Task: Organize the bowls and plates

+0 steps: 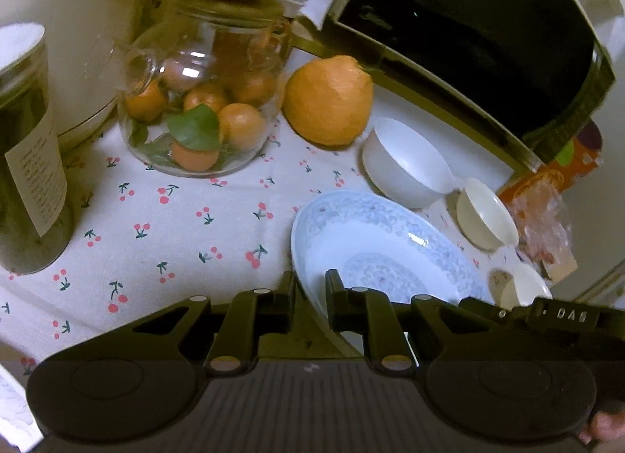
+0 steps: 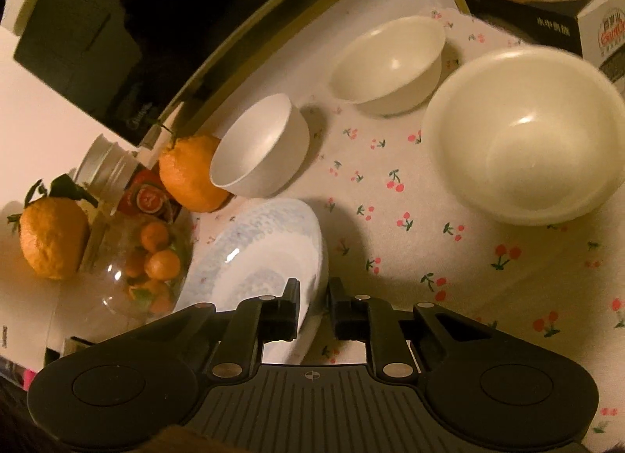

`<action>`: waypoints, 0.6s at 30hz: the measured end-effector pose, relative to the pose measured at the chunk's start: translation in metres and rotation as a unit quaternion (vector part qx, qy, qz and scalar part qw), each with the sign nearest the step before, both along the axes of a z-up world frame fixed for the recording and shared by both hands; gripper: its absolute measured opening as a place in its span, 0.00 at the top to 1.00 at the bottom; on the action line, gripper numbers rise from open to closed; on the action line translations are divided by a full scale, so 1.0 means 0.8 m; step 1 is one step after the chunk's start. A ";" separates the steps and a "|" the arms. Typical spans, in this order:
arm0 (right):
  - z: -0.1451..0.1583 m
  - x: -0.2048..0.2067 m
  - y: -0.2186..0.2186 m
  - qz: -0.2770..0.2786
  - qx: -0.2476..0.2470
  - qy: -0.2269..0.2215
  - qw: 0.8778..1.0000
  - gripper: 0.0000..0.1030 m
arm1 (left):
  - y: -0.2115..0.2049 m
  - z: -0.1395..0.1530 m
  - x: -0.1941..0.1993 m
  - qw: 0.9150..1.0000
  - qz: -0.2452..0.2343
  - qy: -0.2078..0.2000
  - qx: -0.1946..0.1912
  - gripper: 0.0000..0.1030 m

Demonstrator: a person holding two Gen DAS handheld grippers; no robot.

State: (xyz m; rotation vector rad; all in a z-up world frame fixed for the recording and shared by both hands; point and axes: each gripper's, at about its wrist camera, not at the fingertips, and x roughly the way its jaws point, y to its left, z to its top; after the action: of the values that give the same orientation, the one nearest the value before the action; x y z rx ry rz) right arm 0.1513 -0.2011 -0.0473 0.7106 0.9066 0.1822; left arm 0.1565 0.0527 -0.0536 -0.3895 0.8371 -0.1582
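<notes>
Both grippers, left gripper [image 1: 311, 296] and right gripper [image 2: 312, 306], clamped on tilted plate [image 1: 375, 242] rim.

White box [image 2: 603, 29], one o'clock, right wrist view: red "GrainCo..." lettering, cut off; Chinese characters on dark box [image 2: 519, 19] beside it.

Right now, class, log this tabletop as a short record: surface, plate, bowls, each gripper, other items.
surface: tablecloth printed with cherries
plate: blue-patterned plate, rim between the fingers of both grippers
bowls: three white ones; small bowl beside the plate, middle bowl farther back, large bowl to the right
left gripper: jaws narrow, astride the plate rim; contact unclear
right gripper: the same, at another part of the rim
other items: glass jar of small oranges, loose orange
</notes>
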 end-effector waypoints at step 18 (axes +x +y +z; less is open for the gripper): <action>0.008 -0.044 -0.033 0.031 -0.028 0.023 0.999 0.85 | -0.037 0.004 -0.036 0.992 -0.103 -0.004 0.075 0.86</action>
State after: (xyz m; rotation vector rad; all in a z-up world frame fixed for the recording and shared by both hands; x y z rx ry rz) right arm 0.1159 -0.2277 -0.0406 0.6379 0.9752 0.1963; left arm 0.1279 0.0235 -0.0504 -0.1615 0.8743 -0.2858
